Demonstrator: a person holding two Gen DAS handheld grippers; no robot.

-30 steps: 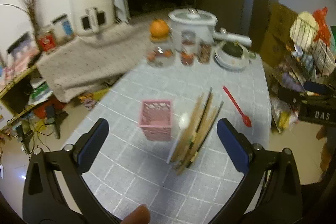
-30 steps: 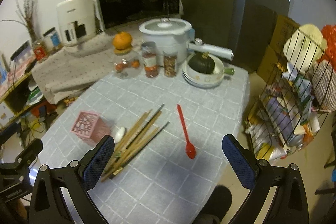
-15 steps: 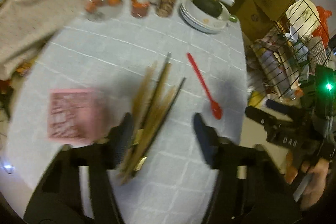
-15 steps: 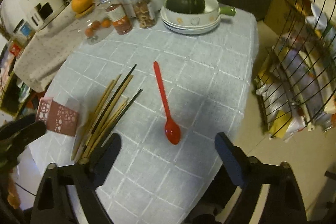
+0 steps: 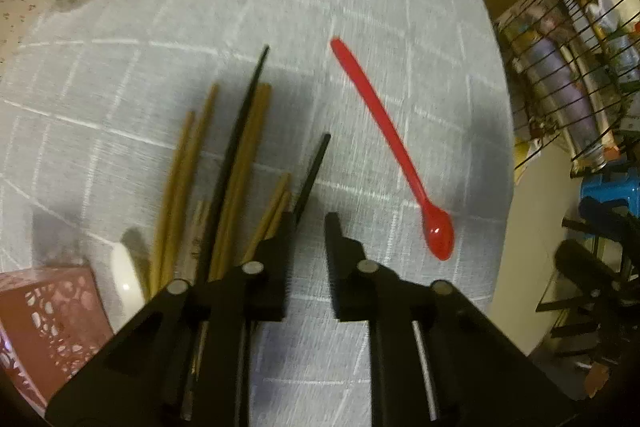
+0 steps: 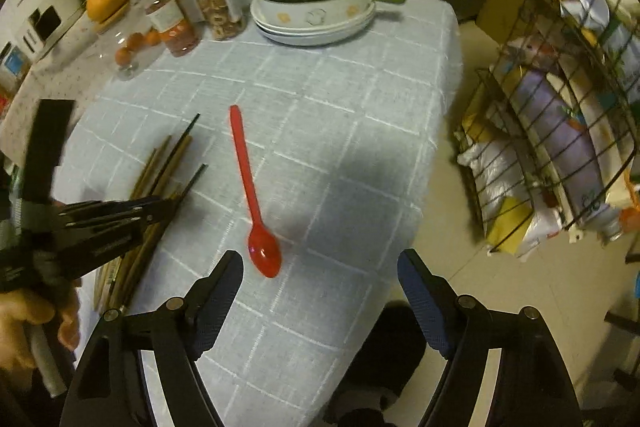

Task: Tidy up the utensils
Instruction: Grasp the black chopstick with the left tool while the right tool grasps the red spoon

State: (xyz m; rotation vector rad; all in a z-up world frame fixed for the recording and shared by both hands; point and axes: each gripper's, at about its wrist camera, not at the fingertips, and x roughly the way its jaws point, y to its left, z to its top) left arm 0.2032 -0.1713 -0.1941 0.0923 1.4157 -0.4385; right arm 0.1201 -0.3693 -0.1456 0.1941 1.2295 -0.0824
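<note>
Several wooden and black chopsticks [image 5: 236, 155] lie in a loose bundle on the grey checked cloth, also seen in the right wrist view [image 6: 160, 167]. My left gripper [image 5: 310, 223] hangs low over their near end, pointing steeply down. Its jaws are closing to a narrow gap. One black chopstick [image 5: 314, 167] runs up to the inner edge of the left finger, and bare cloth shows in the gap. A red spoon [image 6: 246, 167] lies to the right of the bundle. My right gripper [image 6: 318, 259] is open and closing slightly, with nothing between its fingers. The spoon's bowl sits just beyond the left fingertip.
A pink perforated basket [image 5: 44, 315] and a white spoon [image 5: 126, 279] sit left of the bundle. Stacked plates with a green squash [image 6: 312, 23] and jars [image 6: 172, 23] stand at the back. A wire rack [image 6: 560, 127] stands past the table's right edge.
The left gripper has dropped towards the chopsticks and tipped downward, its jaws going from wide to nearly together. The right gripper has sunk towards the red spoon and narrowed a little.
</note>
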